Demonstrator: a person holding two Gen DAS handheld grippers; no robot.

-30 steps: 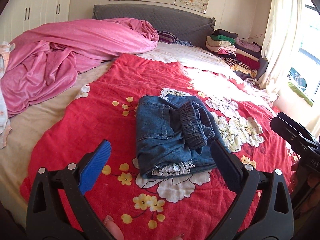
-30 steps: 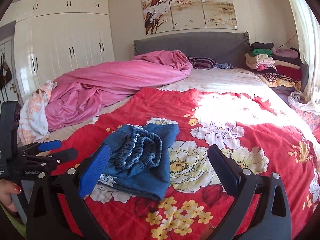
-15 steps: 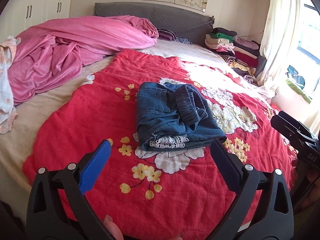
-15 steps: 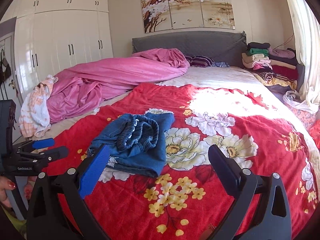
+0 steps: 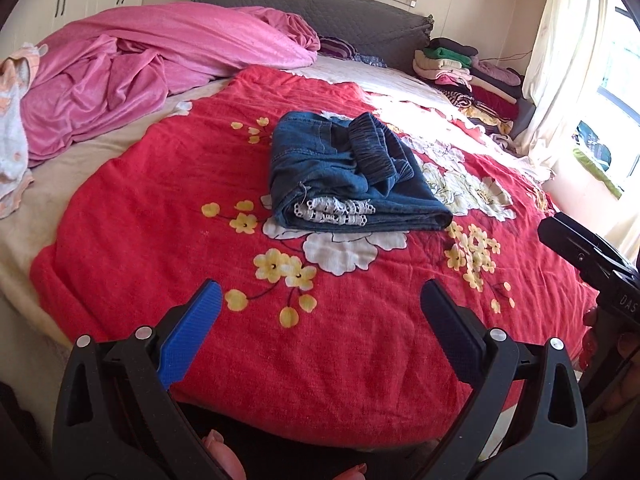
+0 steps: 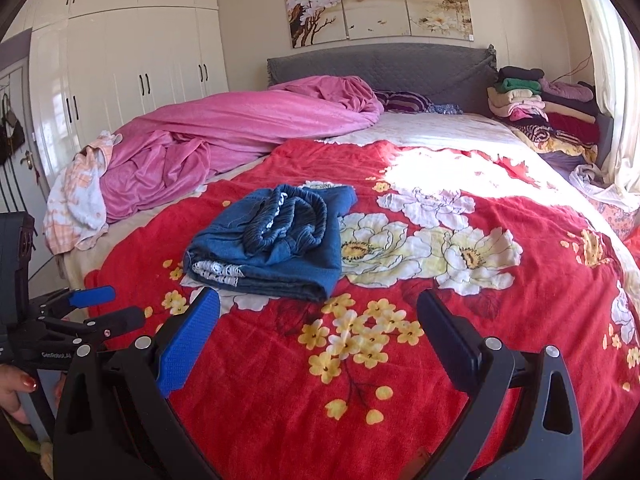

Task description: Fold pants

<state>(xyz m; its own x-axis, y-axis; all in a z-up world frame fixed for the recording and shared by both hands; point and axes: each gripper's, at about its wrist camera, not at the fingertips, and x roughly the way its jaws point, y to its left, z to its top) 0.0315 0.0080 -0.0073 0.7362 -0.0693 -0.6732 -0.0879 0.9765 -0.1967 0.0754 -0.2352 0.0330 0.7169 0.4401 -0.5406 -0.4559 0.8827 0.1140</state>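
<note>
folded denim pants [image 5: 352, 176] lying as a compact bundle on the red floral blanket [image 5: 160, 208], well forward of both tools. elastic waistband [image 5: 376, 148] bunched on top, white lace hem [image 5: 332, 212] peeking out at the near edge. left gripper [image 5: 320, 320] hanging over the blanket's near margin, blue pads spread wide apart, nothing between them. right gripper [image 6: 318, 328] likewise spread wide and empty, low over the yellow blossoms of the print.

seen from the left wrist: bundle straight ahead and slightly right of centre, long axis running away from the camera toward the grey headboard [image 5: 320, 8], near short edge facing the jaws. seen from the right wrist: same pants [image 6: 272, 240] ahead and to the left, so lying between the two tools. hard to say which tool is nearer; both well apart from the denim, neither touching.

judging by the shape, folding looks finished or nearly so, apart from the lumpy waistband riding on top. any further tidying would mean reaching forward again, each tool closing on its own side of the near edge. risk there: catching only the top layer and peeling the bundle open.

off to the left, a rumpled pink duvet [image 5: 160, 56]; by the curtain, a stack of folded clothes [image 5: 460, 64].
</note>
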